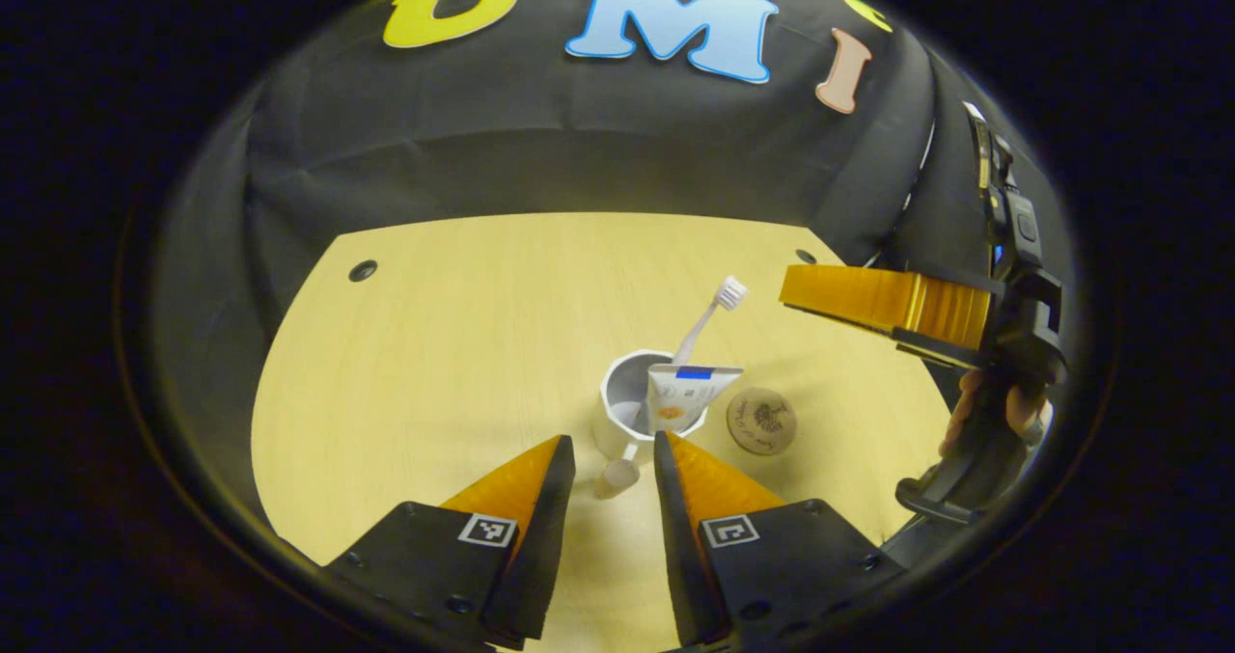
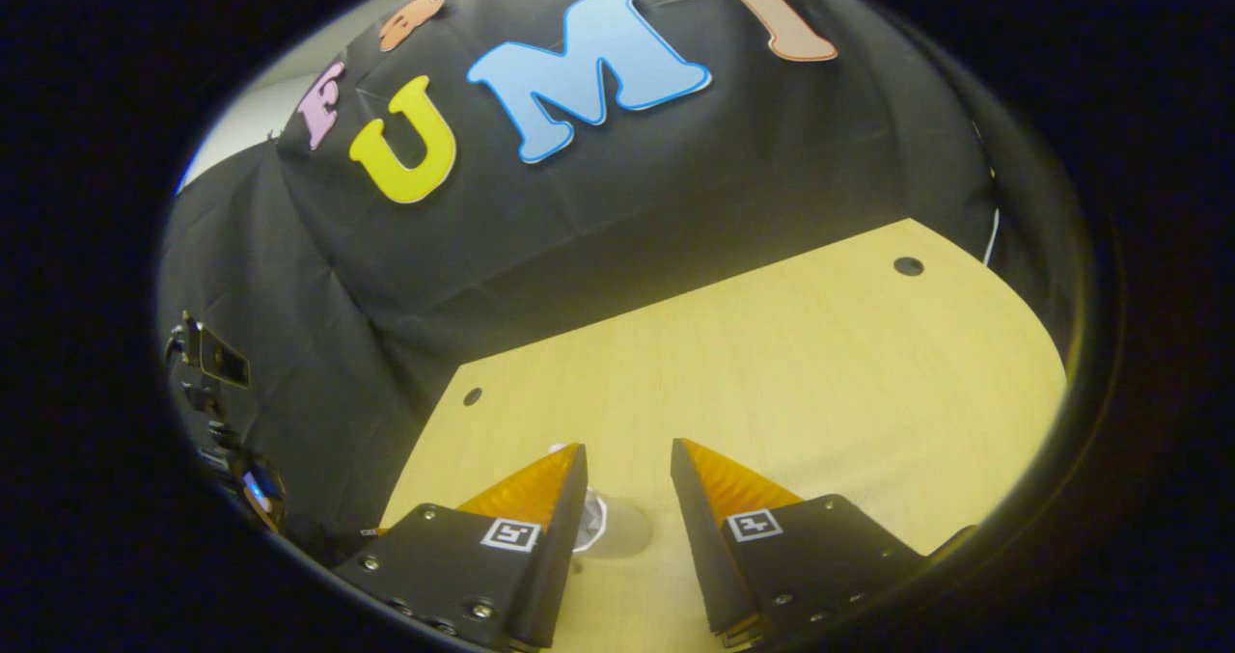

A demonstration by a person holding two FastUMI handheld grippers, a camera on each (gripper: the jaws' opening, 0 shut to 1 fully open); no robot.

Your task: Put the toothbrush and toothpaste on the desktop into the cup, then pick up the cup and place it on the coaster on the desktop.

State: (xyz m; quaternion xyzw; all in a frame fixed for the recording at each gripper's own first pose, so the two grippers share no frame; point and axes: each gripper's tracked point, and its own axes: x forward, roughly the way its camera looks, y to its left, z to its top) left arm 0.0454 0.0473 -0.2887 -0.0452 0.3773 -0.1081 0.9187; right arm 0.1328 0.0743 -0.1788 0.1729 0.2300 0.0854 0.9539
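Desktop bears cup, toothbrush bristles up-right; both grippers' jaws open, empty.

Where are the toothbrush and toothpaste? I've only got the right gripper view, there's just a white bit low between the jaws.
Observer: In the left gripper view, the toothbrush and toothpaste both stand in the cup, just ahead of the left gripper, whose jaws are open.
Operator: Cup on the coaster yet?
Observer: No. The coaster lies bare on the desktop beside the cup, on the side nearer the right gripper.
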